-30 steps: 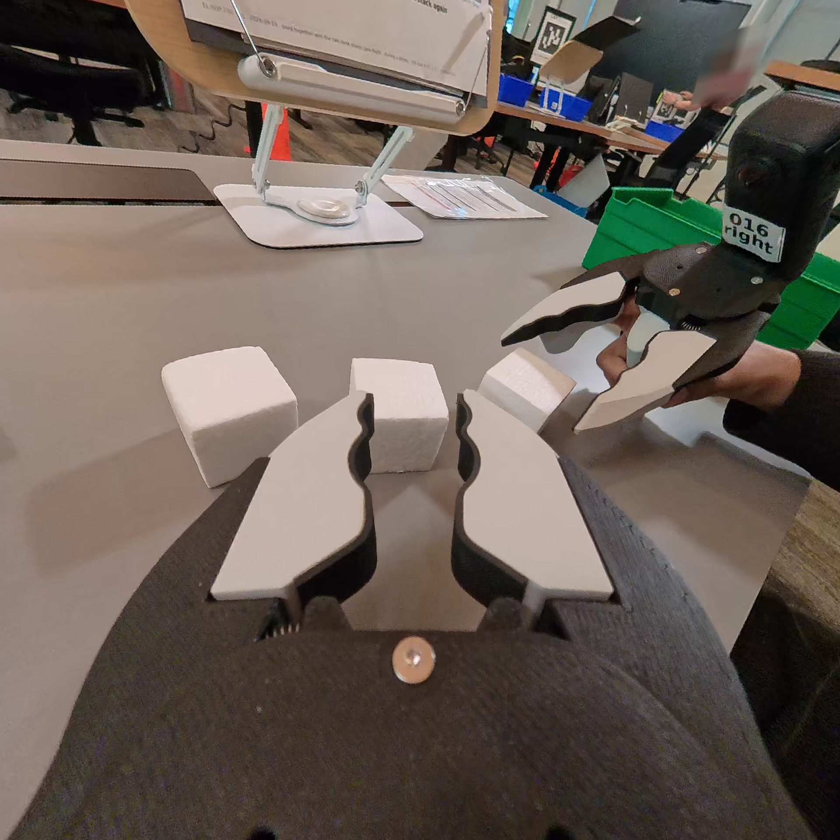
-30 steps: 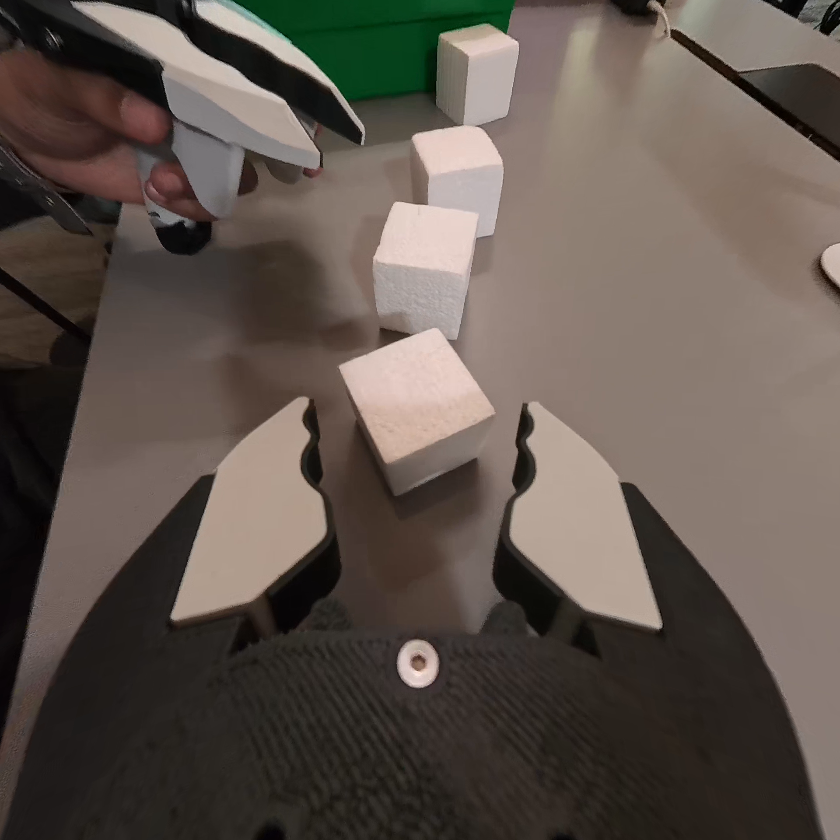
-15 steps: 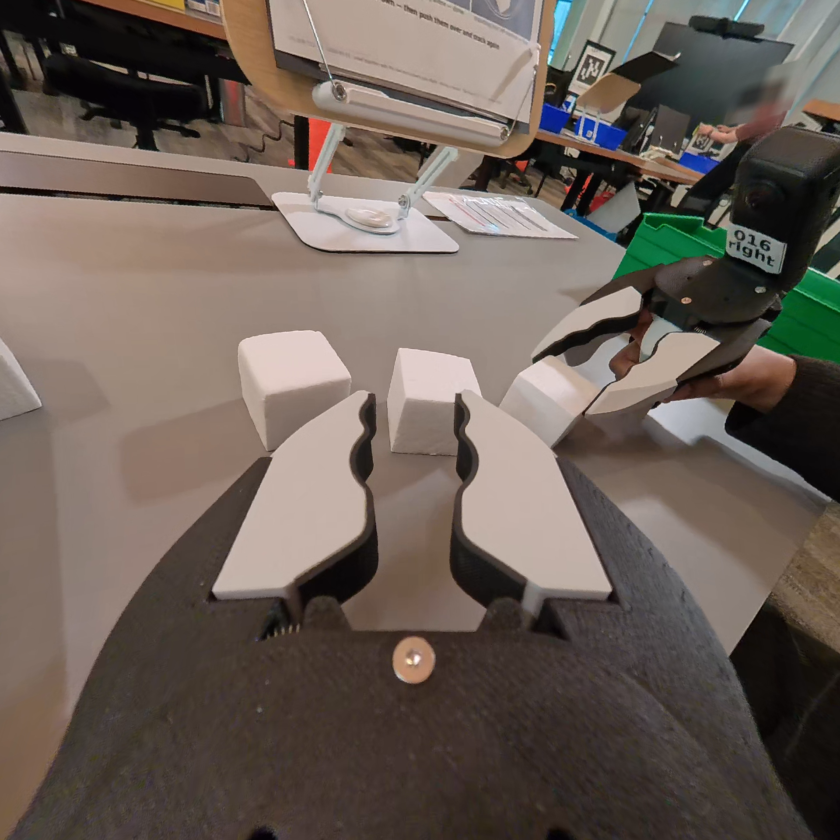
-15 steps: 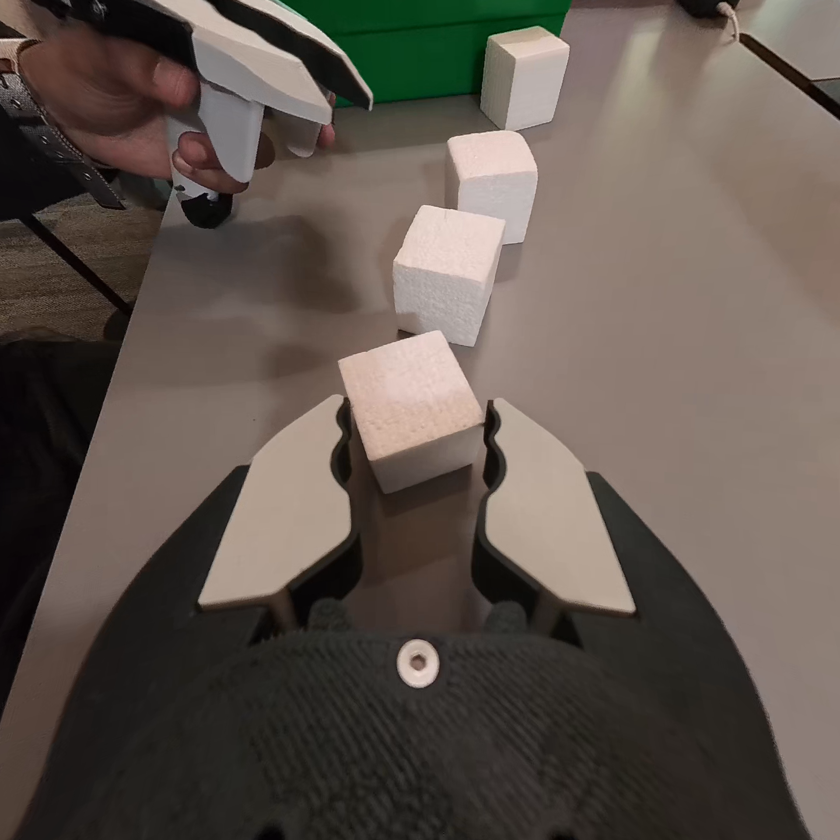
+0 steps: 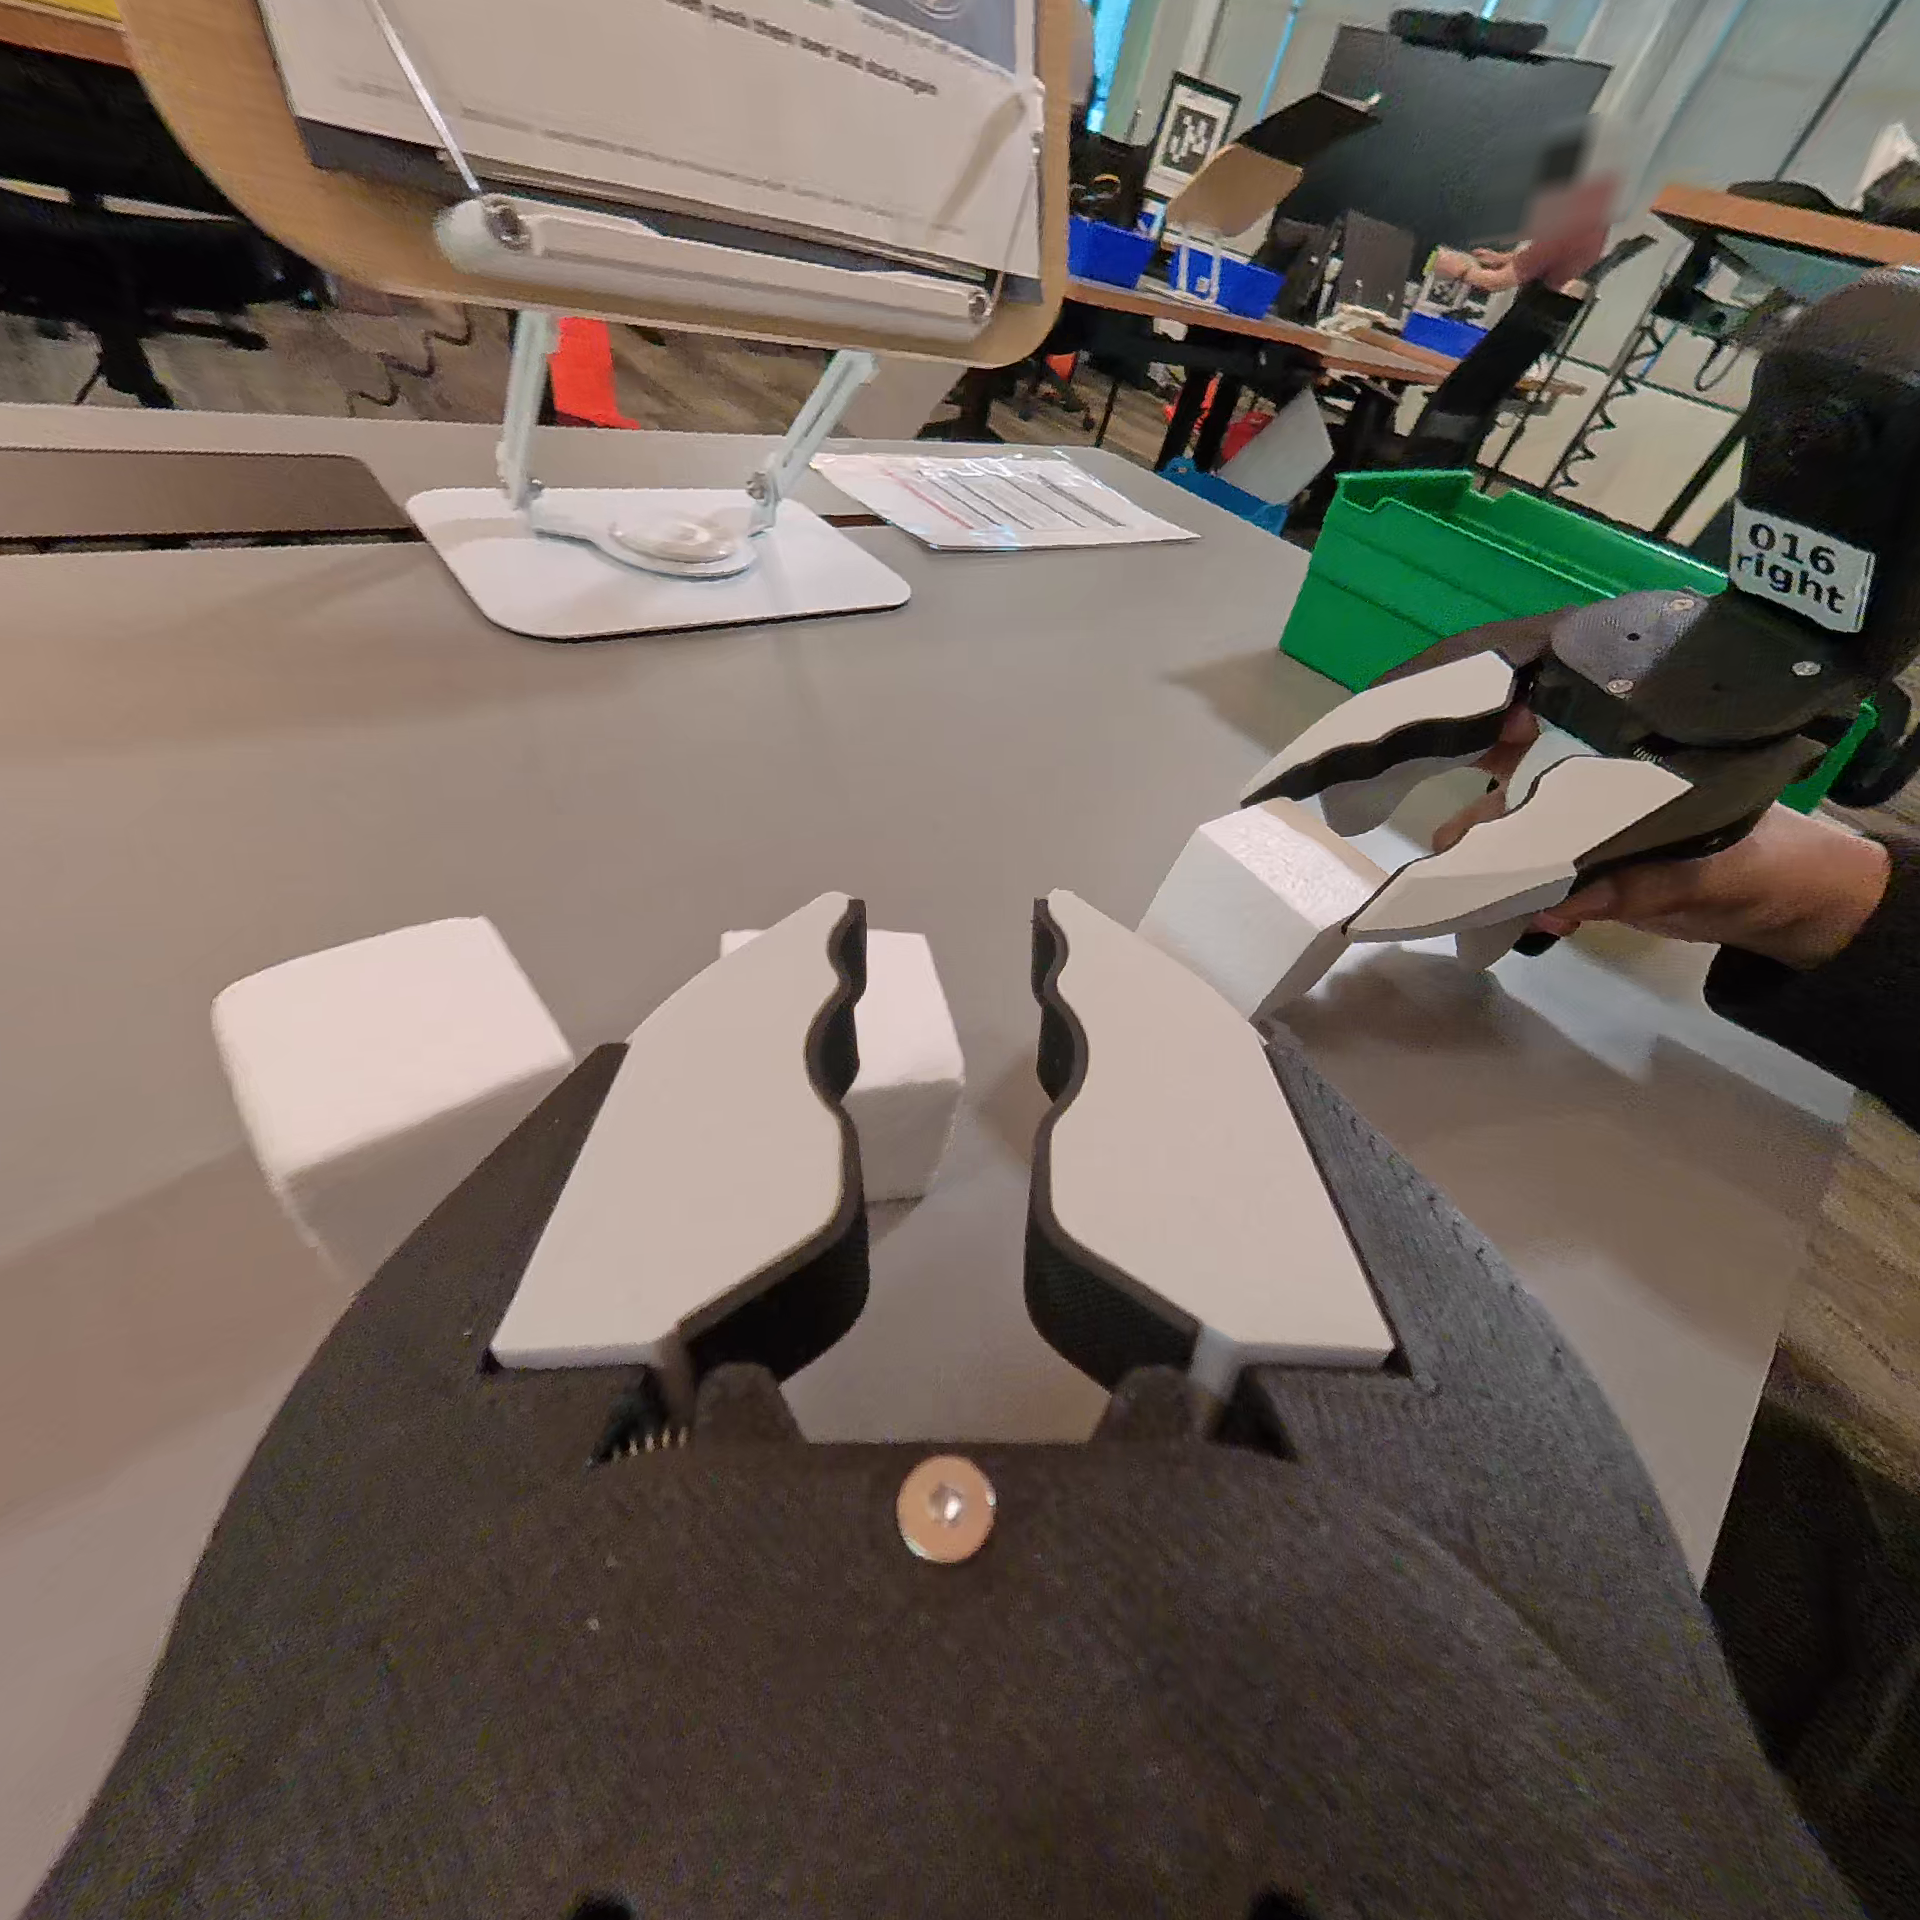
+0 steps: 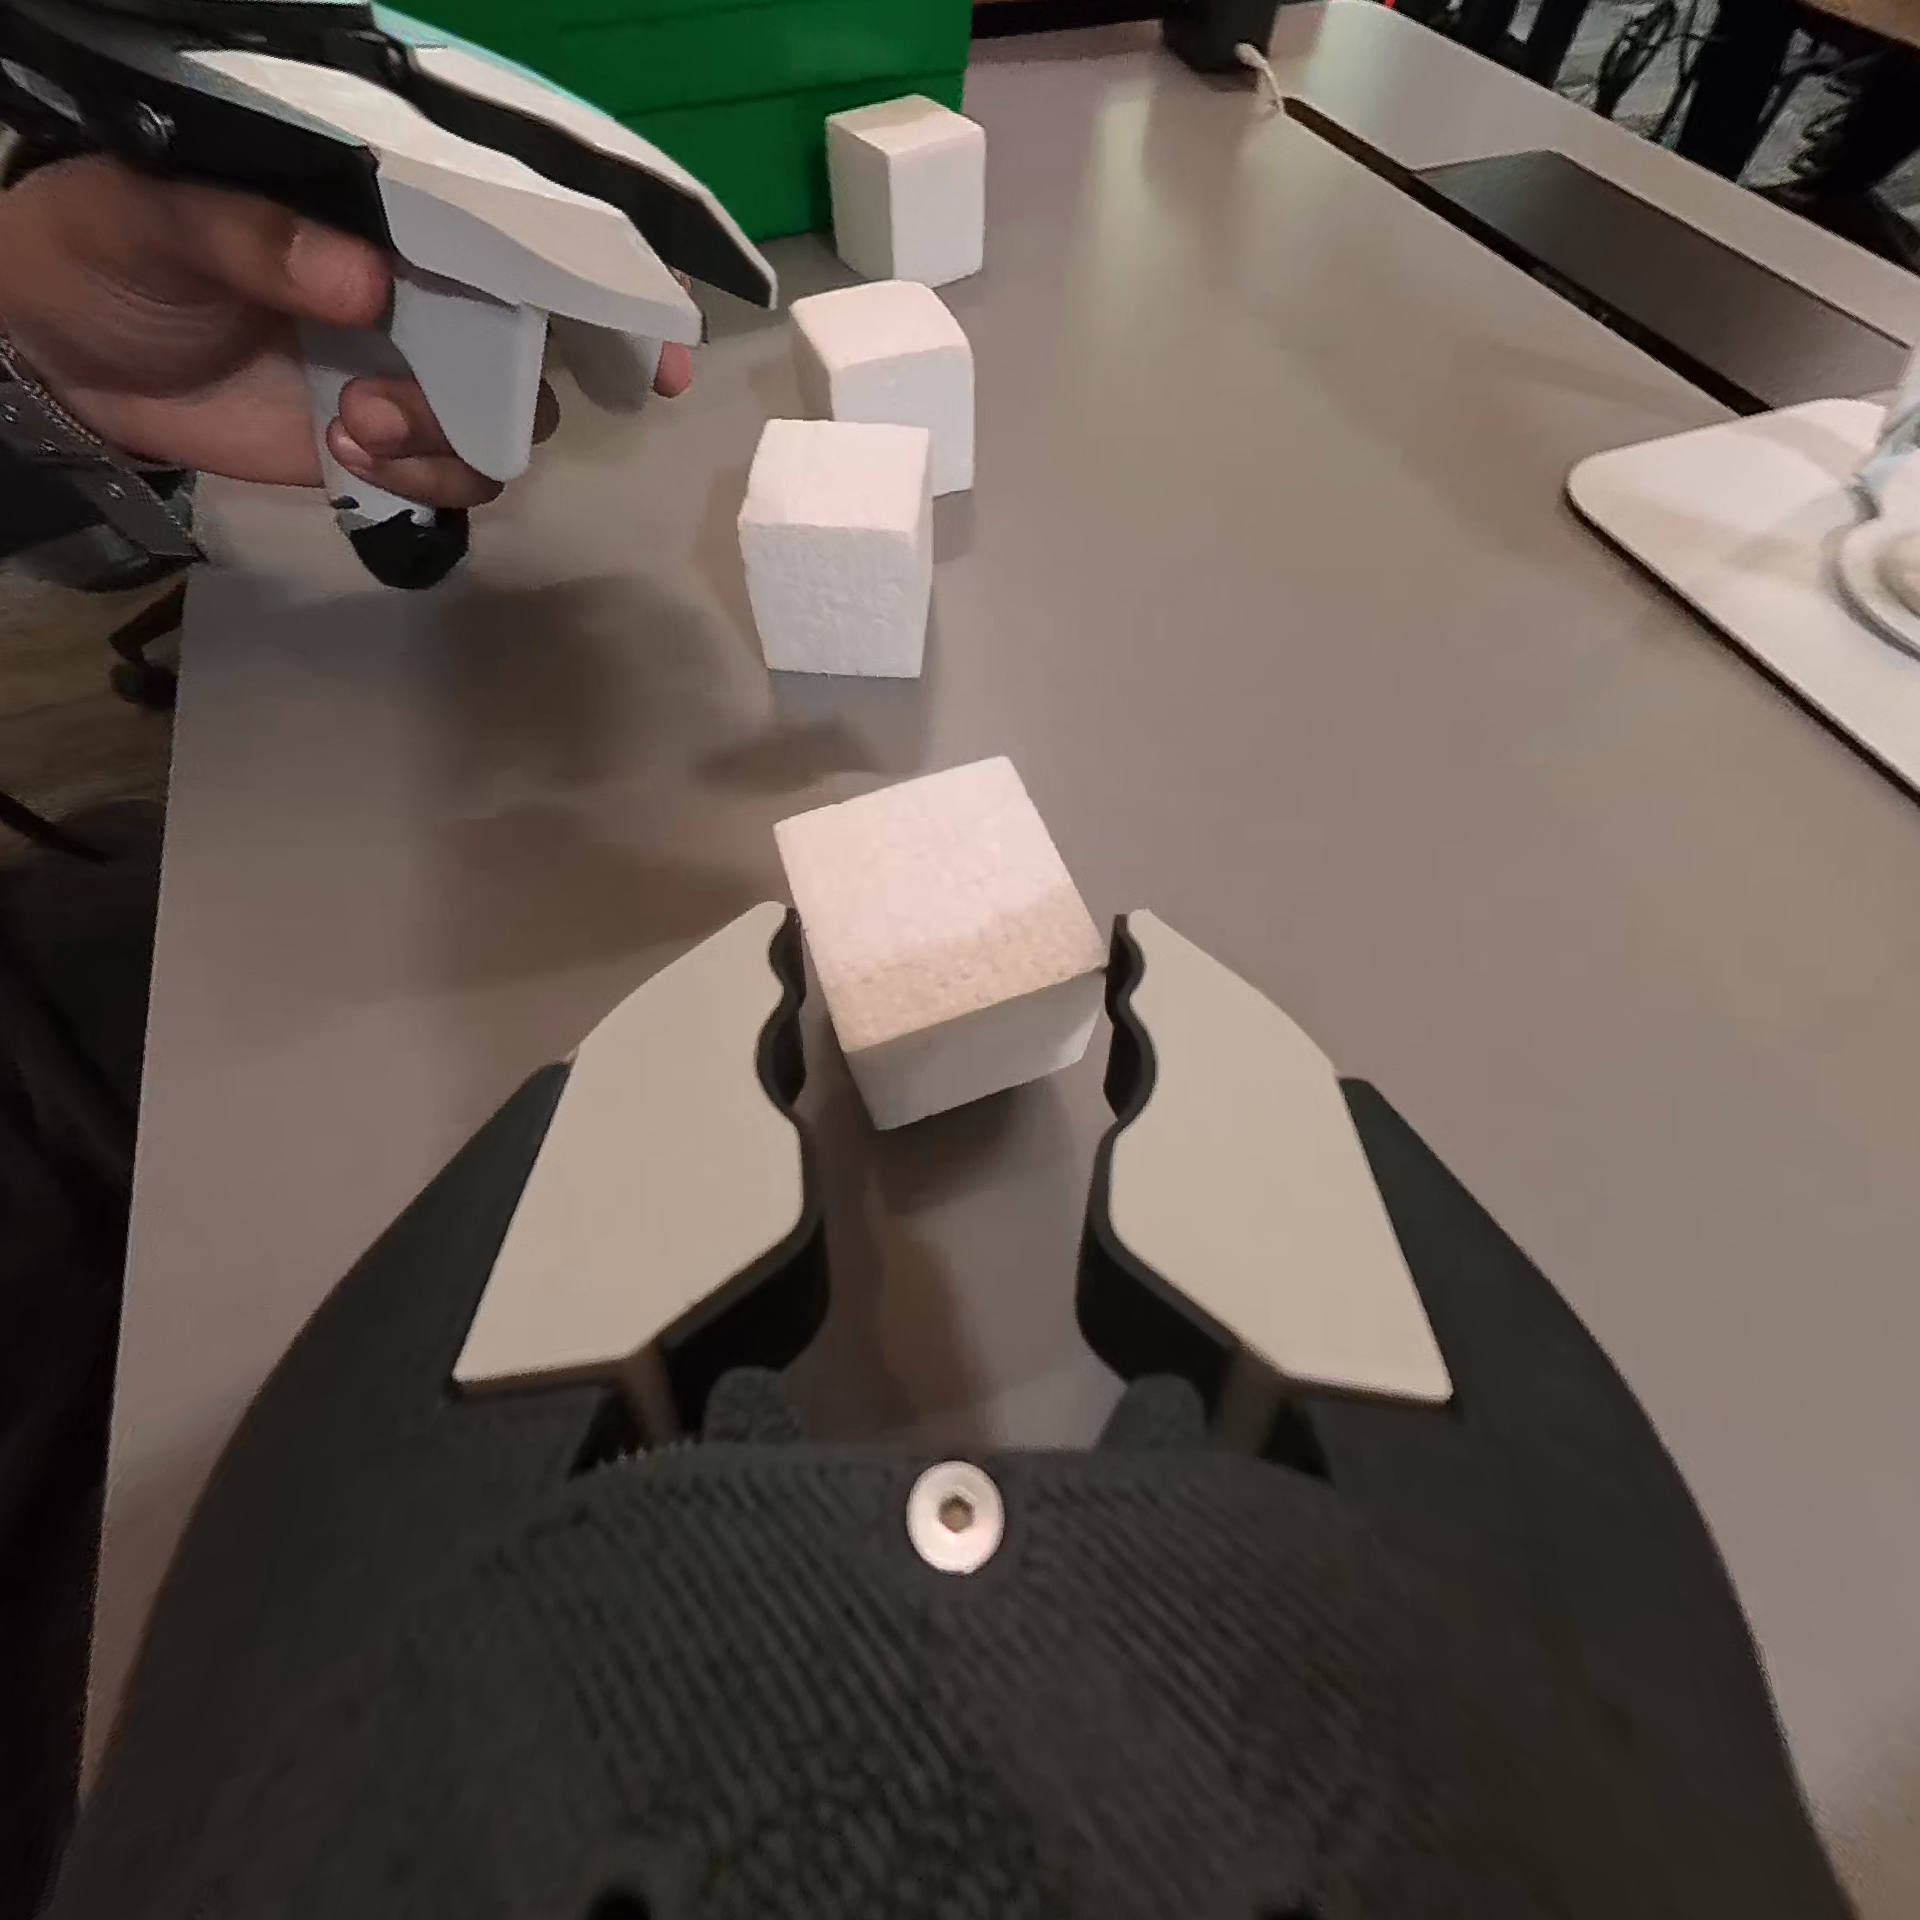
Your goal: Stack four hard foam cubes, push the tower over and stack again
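1. Right wrist view: right gripper (image 6: 951,971) pinches a foam cube (image 6: 935,935), lifted and tilted above the grey table (image 6: 1351,779) near its left edge.
2. Left gripper (image 5: 945,914) hovers spread and empty over a second cube (image 5: 899,1049); a third cube (image 5: 379,1049) sits beside it.
3. A white printed label (image 5: 1803,577) is stuck on the right gripper's body.
4. A green bin (image 5: 1455,561) stands at the table's far right edge.
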A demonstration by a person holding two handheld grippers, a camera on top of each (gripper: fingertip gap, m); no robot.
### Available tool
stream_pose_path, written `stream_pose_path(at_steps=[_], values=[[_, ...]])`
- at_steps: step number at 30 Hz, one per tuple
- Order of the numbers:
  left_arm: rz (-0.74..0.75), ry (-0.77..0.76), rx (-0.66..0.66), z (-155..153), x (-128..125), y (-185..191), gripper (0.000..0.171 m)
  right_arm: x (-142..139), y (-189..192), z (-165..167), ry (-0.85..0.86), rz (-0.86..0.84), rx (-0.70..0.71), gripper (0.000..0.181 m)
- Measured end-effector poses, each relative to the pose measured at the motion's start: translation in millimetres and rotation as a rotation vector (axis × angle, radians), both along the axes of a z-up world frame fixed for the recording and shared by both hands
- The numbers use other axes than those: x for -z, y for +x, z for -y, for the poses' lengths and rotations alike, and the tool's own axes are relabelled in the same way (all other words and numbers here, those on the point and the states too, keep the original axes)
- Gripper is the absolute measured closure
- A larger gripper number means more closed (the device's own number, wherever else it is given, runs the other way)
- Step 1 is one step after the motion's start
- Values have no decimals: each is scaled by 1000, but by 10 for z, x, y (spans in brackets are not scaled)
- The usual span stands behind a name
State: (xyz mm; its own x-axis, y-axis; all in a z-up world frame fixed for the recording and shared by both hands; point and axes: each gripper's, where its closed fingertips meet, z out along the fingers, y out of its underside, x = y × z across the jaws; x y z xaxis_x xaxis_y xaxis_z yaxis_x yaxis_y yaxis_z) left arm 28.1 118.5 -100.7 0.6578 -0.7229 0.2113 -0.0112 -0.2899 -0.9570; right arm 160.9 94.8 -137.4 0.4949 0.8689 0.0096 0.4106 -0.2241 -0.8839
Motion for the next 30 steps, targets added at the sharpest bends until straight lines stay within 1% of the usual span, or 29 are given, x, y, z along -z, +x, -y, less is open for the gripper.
stream_pose_path(at_steps=[4, 7, 20, 24, 30], values=[[3, 33, 44, 18, -54, 134, 141, -16, 97, 27, 2, -3, 32, 124], [3, 25, 53, 26, -39, 155, 141, -10, 93, 33, 1, 0, 29, 124], [16, 3, -20, 17, -22, -137, 140, 87, -157, 1, -9, 47, -43, 124], [28, -2, -24, 10, -32, -150, 140, 104, -152, 5, -16, 50, -42, 124], [18, 5, -19, 10, -30, -120, 140, 55, -134, 7, -5, 32, -36, 124]])
